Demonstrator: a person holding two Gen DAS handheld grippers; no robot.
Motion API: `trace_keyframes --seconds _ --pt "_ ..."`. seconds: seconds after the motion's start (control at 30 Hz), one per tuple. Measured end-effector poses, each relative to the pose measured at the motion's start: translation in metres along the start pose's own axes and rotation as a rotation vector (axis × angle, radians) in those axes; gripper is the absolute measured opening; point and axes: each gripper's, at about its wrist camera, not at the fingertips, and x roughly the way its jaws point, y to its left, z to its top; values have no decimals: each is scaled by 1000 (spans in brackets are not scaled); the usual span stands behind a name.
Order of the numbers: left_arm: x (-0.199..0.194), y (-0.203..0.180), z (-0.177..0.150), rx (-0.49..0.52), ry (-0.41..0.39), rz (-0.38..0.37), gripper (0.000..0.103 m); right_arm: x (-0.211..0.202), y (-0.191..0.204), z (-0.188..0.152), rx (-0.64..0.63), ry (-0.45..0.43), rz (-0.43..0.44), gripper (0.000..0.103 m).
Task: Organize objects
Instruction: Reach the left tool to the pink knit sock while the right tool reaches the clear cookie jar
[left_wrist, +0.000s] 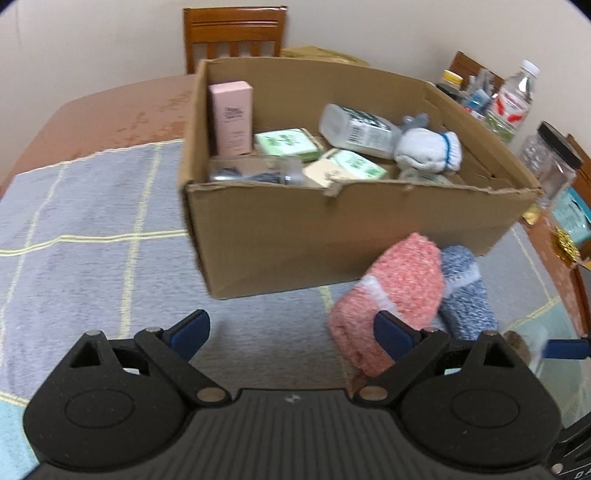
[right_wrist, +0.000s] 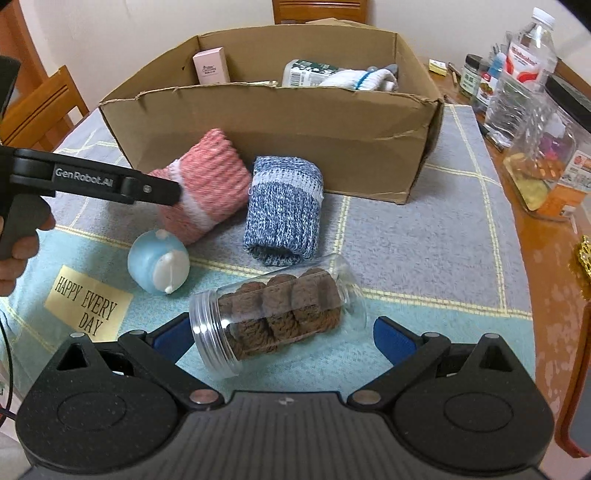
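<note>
A cardboard box stands on the checked cloth and holds a pink carton, green packets, a clear bottle and a white sock roll. In front of it lie a pink sock roll and a blue sock roll. My left gripper is open and empty; its right finger is by the pink roll. My right gripper is open, its fingers on either side of a clear jar of brown yarn lying on its side.
A blue and white ball-like object and a "HAPPY EVERY DAY" card lie left of the jar. Bottles and jars crowd the table's right edge. Wooden chairs stand behind the table.
</note>
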Motion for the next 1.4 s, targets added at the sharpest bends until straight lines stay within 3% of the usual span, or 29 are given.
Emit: trace_keyframes --seconds 0.27,0.63,0.77,0.9,1.07,1.23,1.4 --pt "-6 -19 -1 -26 -25 -54 95 -7 -4 2 13 -21 11 103" --pt "16 -45 6 -149 -59 -103 95 -10 -8 1 27 -22 23 103" --pt "28 -43 5 -128 -30 -31 95 -8 -11 -2 27 -13 28 103" --pt "25 -27 0 -139 -20 -35 96 -8 -12 -2 27 -13 33 103" --pt "19 -7 -4 -94 0 36 96 -7 -17 -2 23 -13 40 103" --pt "10 7 -5 -128 6 21 96 -7 -21 2 15 -14 45 103" --pt "9 -5 -8 -129 12 -32 96 -5 -19 7 -22 -18 52 103"
